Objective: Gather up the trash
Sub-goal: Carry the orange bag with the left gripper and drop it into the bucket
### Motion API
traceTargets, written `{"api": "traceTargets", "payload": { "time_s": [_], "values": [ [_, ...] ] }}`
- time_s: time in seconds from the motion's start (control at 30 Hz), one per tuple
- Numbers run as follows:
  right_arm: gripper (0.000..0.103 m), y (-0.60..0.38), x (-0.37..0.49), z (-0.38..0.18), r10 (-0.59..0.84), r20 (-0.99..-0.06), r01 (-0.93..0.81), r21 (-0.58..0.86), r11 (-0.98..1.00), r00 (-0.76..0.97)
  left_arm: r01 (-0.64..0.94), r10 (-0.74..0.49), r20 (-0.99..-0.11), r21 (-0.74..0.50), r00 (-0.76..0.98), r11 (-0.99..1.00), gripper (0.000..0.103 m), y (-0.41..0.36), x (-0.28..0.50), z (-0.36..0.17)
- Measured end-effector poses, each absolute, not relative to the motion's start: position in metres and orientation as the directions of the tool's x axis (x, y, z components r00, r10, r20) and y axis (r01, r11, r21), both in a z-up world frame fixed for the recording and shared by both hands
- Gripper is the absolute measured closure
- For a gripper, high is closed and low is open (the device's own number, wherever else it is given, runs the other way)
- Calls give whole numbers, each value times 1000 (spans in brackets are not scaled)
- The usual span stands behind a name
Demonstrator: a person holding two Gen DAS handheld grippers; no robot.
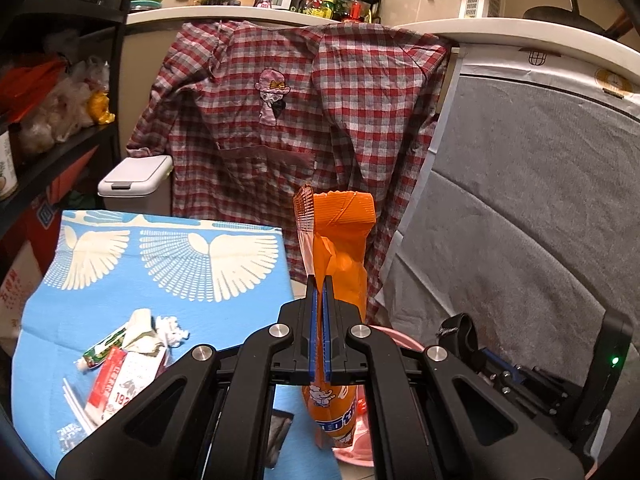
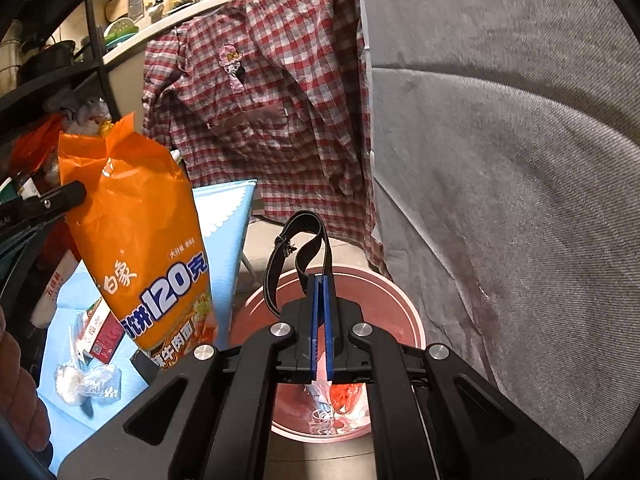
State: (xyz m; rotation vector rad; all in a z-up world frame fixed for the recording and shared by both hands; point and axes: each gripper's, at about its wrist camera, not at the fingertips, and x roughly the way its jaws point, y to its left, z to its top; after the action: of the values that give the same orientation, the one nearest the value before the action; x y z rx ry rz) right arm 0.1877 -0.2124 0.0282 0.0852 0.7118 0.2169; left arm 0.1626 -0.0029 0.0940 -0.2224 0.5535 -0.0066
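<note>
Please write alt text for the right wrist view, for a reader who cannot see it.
The right gripper, fingers shut on a thin scrap, hangs over a pink bin with trash inside. At left, the left gripper holds an orange bag above a blue table; a checked shirt hangs behind.

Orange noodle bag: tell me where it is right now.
The orange noodle bag hangs clamped in the left claw, left of the pink bin in the right wrist view, above the blue table's edge.

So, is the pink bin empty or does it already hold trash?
Not empty: the pink bin holds crumpled wrappers at its bottom, seen from the right wrist view.
</note>
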Motion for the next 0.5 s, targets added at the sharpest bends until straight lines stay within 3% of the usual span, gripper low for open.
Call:
{"api": "traceTargets", "payload": {
  "time_s": [0.3, 0.5],
  "values": [
    [100, -213, 198, 21, 215, -655, -151, 154, 977, 725, -34, -81, -518, -208, 852, 977, 101, -24, 176, 86],
    [98, -211, 206, 11, 210, -684, -149, 148, 978, 699, -22, -90, -586, -181, 805, 983, 101, -35, 193, 61]
  ]
}}
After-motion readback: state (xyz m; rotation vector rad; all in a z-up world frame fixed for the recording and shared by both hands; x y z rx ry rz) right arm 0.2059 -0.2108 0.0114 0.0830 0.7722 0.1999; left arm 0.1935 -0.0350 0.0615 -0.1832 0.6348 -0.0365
